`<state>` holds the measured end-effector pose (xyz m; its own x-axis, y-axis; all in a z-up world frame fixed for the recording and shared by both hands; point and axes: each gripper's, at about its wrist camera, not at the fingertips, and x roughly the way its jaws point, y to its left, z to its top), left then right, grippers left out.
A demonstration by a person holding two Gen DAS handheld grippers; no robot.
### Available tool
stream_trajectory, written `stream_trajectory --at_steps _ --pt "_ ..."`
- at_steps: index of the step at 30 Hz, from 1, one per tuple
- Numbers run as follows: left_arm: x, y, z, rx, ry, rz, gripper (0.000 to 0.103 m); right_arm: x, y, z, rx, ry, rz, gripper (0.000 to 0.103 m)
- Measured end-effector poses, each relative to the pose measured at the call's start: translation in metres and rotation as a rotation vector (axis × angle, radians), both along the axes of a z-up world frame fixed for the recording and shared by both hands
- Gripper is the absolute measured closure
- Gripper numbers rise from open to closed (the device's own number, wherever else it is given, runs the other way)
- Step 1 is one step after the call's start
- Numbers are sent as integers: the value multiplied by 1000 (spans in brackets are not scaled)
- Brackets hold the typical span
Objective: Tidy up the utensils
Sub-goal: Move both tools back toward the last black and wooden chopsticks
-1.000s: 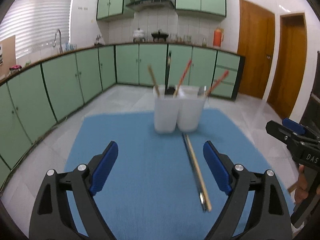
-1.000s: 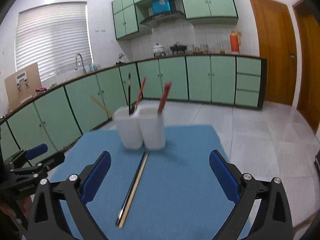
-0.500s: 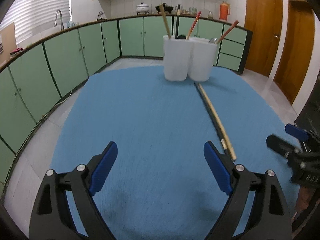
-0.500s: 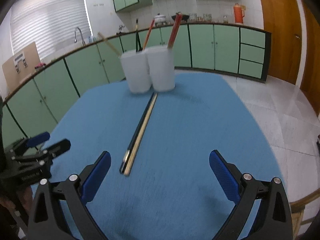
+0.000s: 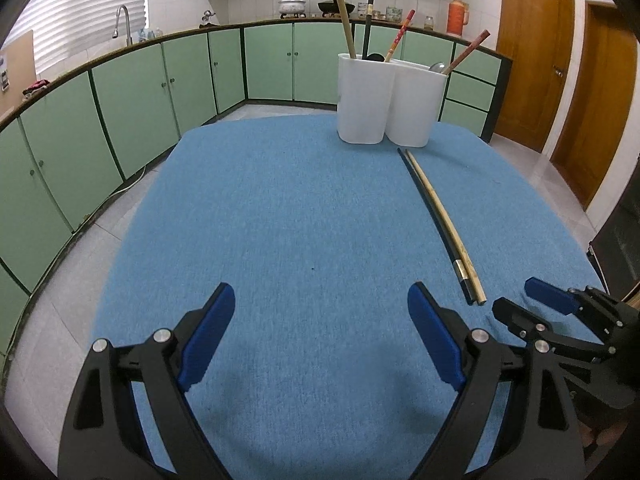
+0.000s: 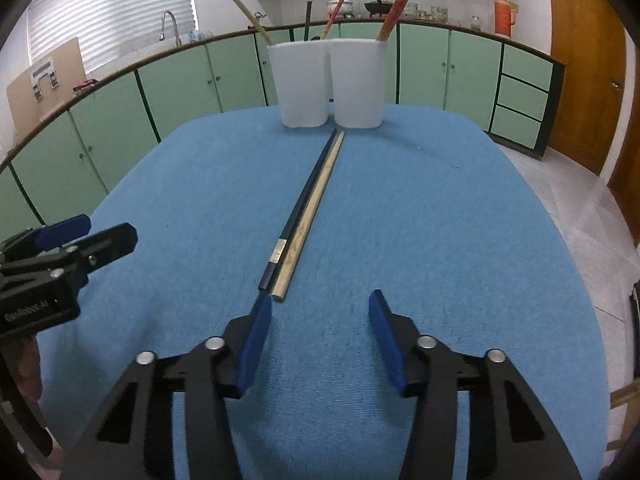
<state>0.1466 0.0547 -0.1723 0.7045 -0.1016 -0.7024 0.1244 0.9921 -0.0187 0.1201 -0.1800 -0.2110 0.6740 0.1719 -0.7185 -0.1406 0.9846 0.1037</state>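
Observation:
A black chopstick [image 6: 304, 200] and a bamboo chopstick [image 6: 316, 208] lie side by side on the blue cloth [image 6: 440, 220], pointing at two white holders [image 6: 302, 84] [image 6: 358, 82] that hold several upright chopsticks. My right gripper [image 6: 320, 298] hovers low over the cloth with its jaws closing. Nothing is between them; the chopsticks' near ends lie just ahead of its left fingertip [image 6: 262, 312]. My left gripper [image 5: 320, 292] is open and empty over bare cloth, left of the black chopstick [image 5: 430, 208] and bamboo chopstick [image 5: 440, 210]. The right gripper [image 5: 516, 296] shows at that view's right edge.
The blue-covered table ends at a rounded edge [image 5: 132, 216] with tiled floor [image 6: 580, 208] beyond. Green cabinets [image 5: 132, 96] curve around the back and left under a counter with a tap [image 5: 124, 20]. Wooden doors [image 5: 536, 52] stand at the right.
Both grippers have sunk toward the cloth and tipped downward. The right jaws have narrowed from wide open, and the chopsticks' near ends now lie right at its left fingertip.

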Motion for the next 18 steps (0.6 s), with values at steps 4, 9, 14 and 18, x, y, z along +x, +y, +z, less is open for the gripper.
stream_trajectory --at_steps 4,9,14,18 --pt "1 0 -1 -6 3 2 17 1 6 -2 -5 9 15 64" --pt "2 -2 -3 -9 7 0 17 4 13 -4 -19 16 26 67" --pt "4 -4 -2 -13 13 2 17 9 15 -4 -31 23 18 70" --pt "4 -3 -3 -16 15 2 17 13 17 -4 -46 30 17 76"
